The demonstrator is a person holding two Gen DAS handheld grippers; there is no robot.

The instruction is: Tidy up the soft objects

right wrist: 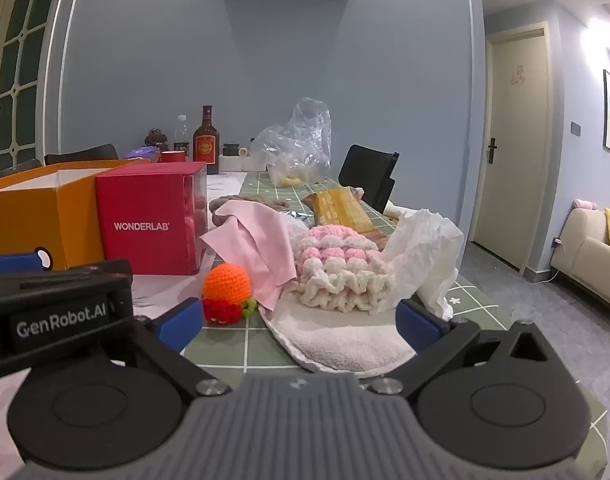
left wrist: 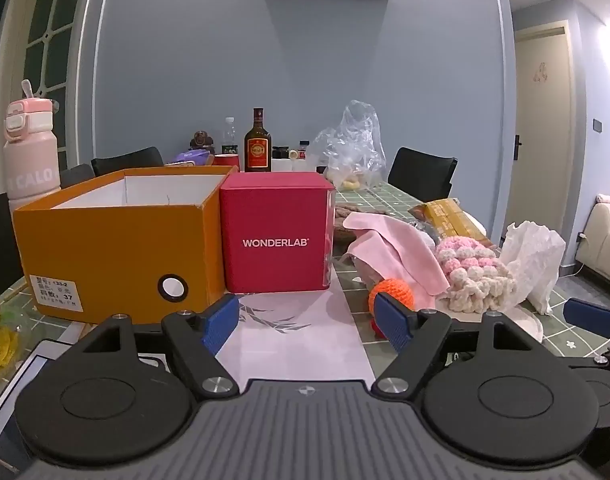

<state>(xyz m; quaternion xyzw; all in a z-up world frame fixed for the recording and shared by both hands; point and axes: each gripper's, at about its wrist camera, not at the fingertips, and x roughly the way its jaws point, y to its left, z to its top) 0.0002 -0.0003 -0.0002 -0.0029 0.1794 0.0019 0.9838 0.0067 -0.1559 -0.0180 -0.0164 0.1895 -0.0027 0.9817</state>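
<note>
Left wrist view: both tools spread wide over a cluttered worktop, nothing in either.

The left tool (left wrist: 307,322) hangs with its blue pads apart above a pale mat, in front of the red WONDERLAB box (left wrist: 275,236), which stands touching the right side of an open orange shoebox (left wrist: 117,252). To the right lies the heap of soft things: an orange crocheted ball (left wrist: 391,294) nearest, a pink cloth (left wrist: 393,252) draped just behind it, then a pink-and-cream knitted piece (left wrist: 475,276) beside crumpled white paper (left wrist: 535,260). From the right wrist view, the right tool (right wrist: 301,320) is also spread, empty, with a white towel (right wrist: 345,344) lying between its pads on the green checked worktop (right wrist: 225,344). The knitted piece rests on the towel's far edge. A dark bottle (left wrist: 258,144) stands far back.
</note>
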